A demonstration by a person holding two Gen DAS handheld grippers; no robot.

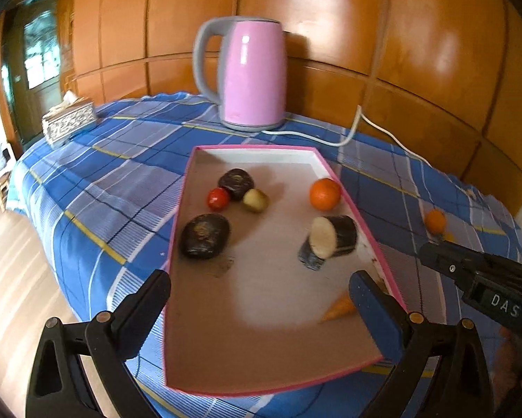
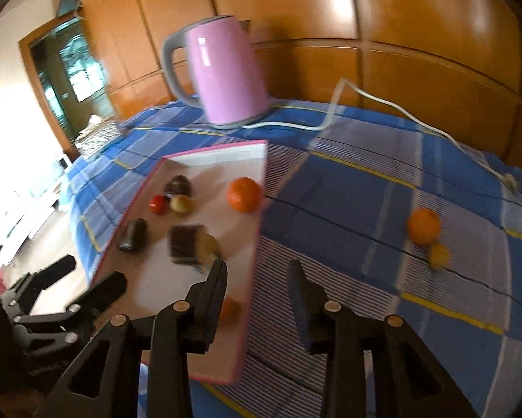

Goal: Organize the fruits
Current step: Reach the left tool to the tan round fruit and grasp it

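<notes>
pink kettle, white cord, tissue box

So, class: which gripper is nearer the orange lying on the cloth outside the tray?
Right. The right gripper sits just short of the orange; the left gripper hangs over the tray.

Shallow pink-rimmed box lies flat under and ahead of the left gripper. Inside it: a dark rough fruit just ahead of the left finger, a red tomato, a yellow-green fruit and another dark fruit clustered further ahead, an orange at the far right wall, a cut dark-skinned chunk lying pale face toward the tool, and a small orange piece beside the right finger. Outside the box, ahead-right of the right gripper: an orange touching a small yellow fruit.
</notes>
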